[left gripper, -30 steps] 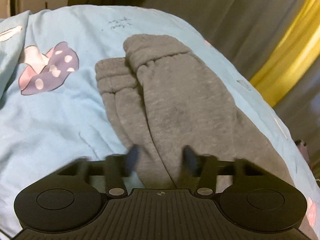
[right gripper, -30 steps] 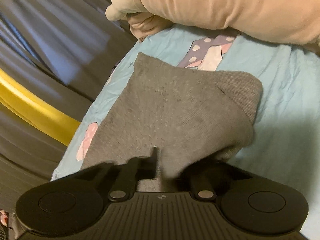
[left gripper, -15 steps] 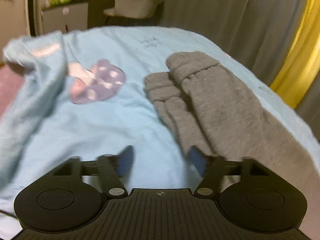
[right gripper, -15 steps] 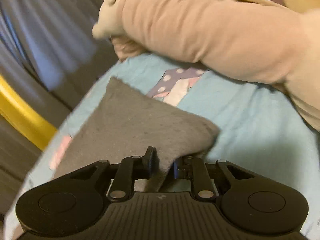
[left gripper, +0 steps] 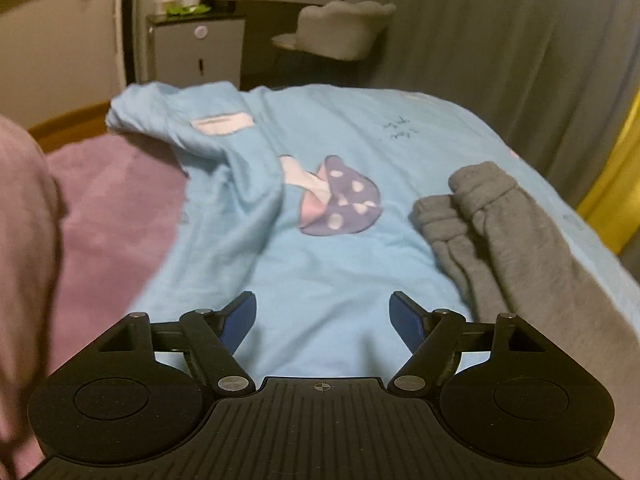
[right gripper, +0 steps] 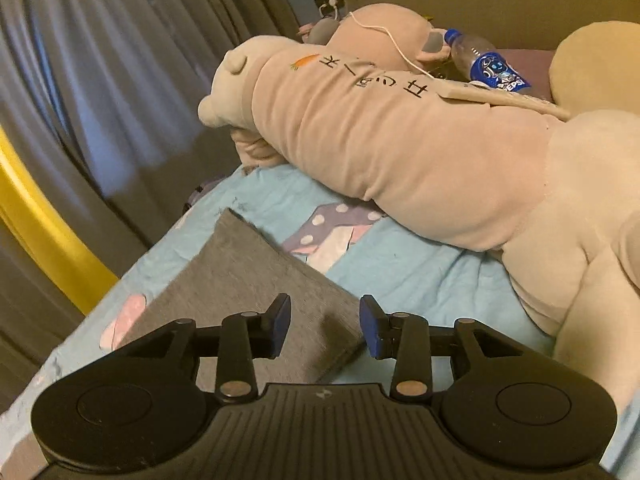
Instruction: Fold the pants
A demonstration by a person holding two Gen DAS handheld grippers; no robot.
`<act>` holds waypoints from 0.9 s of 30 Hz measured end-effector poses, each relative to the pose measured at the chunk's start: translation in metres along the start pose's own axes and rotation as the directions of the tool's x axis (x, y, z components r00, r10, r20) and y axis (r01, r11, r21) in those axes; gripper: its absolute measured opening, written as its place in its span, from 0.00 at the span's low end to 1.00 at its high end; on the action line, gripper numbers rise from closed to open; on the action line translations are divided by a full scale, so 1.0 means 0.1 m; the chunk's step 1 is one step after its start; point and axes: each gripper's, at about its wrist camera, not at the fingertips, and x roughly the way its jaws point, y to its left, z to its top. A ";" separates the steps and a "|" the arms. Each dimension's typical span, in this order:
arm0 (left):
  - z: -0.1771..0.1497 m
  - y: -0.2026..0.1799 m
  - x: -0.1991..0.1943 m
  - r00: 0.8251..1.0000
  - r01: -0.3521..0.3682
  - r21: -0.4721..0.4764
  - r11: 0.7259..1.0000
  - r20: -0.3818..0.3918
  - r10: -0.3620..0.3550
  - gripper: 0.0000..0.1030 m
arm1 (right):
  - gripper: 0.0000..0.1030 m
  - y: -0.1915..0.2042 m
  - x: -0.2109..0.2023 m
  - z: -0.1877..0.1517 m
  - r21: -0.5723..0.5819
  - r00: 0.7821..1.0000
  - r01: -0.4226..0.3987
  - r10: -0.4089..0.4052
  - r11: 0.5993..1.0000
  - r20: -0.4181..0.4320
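Pants [left gripper: 532, 256], grey sweatpants folded lengthwise with one leg on the other, lie along the curtain-side edge of a light blue duvet [left gripper: 328, 264]; their two ribbed cuffs sit side by side in the left wrist view, near a purple spotted mushroom print [left gripper: 340, 204]. In the right wrist view the same pants [right gripper: 244, 280] show as a flat grey panel with a straight folded edge and one sharp corner pointing toward the curtain.

The left gripper [left gripper: 323, 316] hangs above bare duvet just beside the pants, its jaws wide apart after just opening, with nothing between them. The right gripper [right gripper: 325, 326] hovers over the near corner of the grey panel; its jaws have just been opening too and stand partly apart, and the blue pads appear clear of the cloth below.

Beyond the pants a long beige plush toy [right gripper: 400, 136] lies across the bed, with a Pepsi bottle [right gripper: 484, 64] behind it. Grey curtain [right gripper: 92, 92] with a yellow band hangs beside the bed. A white chair [left gripper: 340, 32] and a cabinet [left gripper: 196, 52] stand past the foot of the bed.
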 end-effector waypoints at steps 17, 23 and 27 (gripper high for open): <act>-0.59 -1.09 -0.17 0.961 0.277 0.216 0.936 -0.088 -0.264 0.93 | 0.83 0.41 0.27 -0.23 -0.199 0.992 -0.055 0.031 0.978 -0.124; -0.72 -1.51 -0.07 0.946 0.322 0.282 0.904 -0.116 -0.301 0.93 | 0.83 0.69 0.30 -0.30 -0.378 0.999 -0.044 0.030 0.925 -0.044; -0.81 -1.81 0.00 0.931 0.365 0.308 0.879 -0.154 -0.332 0.93 | 0.84 0.93 0.44 -0.45 -0.449 0.994 -0.100 0.067 0.888 -0.089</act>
